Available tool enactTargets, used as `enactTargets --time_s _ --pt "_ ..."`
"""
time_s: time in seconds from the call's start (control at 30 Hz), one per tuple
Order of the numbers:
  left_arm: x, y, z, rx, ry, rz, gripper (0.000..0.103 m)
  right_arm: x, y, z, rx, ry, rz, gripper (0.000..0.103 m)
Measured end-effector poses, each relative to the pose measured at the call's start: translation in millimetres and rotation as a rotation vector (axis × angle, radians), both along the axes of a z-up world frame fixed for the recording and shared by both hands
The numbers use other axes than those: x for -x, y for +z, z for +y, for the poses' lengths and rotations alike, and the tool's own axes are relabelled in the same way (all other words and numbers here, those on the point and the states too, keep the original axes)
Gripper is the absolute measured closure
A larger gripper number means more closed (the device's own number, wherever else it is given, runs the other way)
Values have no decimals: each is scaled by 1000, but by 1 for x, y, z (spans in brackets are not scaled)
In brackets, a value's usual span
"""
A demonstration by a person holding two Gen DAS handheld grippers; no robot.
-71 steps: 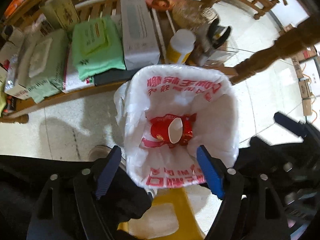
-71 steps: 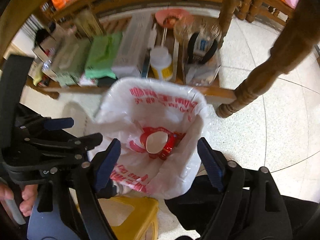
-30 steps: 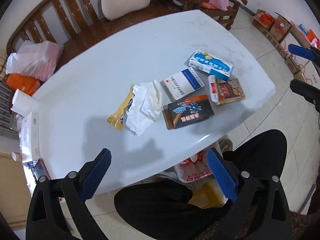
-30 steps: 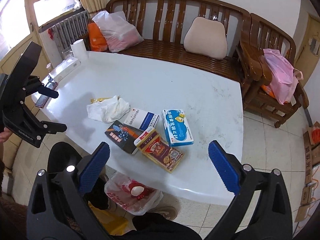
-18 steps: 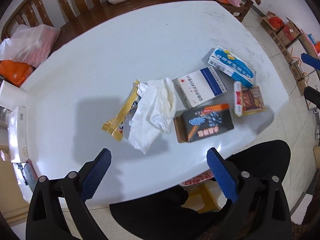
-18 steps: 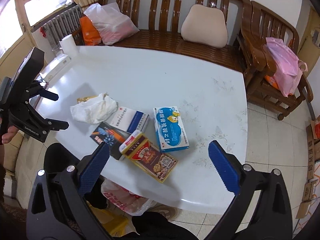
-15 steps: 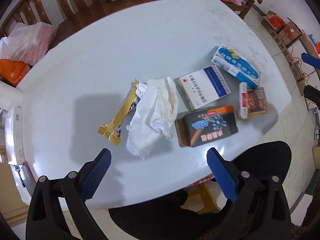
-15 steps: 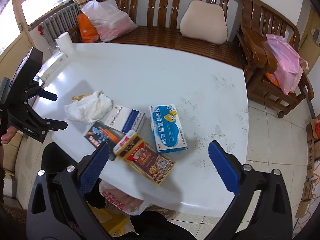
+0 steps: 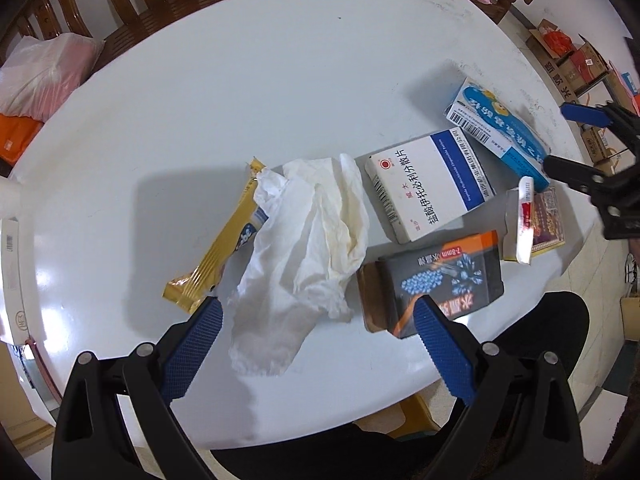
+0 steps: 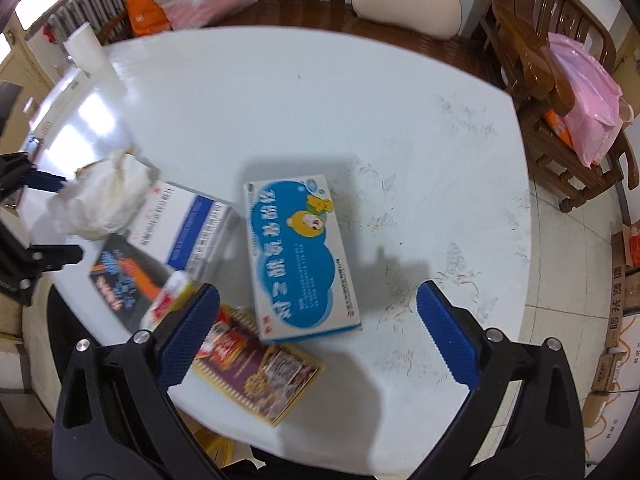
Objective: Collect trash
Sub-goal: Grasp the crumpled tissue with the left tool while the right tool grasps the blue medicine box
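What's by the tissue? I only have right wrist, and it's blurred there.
Observer: A yellow wrapper, partly tucked under the tissue on the side away from the boxes.
Operator: Left tongs?
Observer: Left tongs are open and empty, spread either side of the tissue's near end.
Operator: Anything crowding them?
Observer: The black box lies right by one finger, its near corner level with the fingertip.
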State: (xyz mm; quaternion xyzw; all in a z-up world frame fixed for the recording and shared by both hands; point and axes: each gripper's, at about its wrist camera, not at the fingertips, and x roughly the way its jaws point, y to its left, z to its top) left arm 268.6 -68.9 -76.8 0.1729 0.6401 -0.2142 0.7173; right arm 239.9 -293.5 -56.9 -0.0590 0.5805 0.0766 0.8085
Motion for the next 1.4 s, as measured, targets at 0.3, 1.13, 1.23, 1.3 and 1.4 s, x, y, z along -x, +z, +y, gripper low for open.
enactTargets --time_s 0.3,1.13,1.23,1.3,1.4 --pt "-9 -10 2 28 9 13 20 -17 -22 -2 0 -4 44 10" --pt "-16 -8 3 115 76 37 84 -18 -28 14 56 3 32 40" --pt "-19 -5 5 109 87 23 86 -15 -17 13 70 -12 3 40" --pt "-18 2 7 108 97 -2 87 -12 -10 12 86 -19 -14 40" --pt "-16 11 10 126 97 -19 87 -5 5 11 92 -43 -52 40"
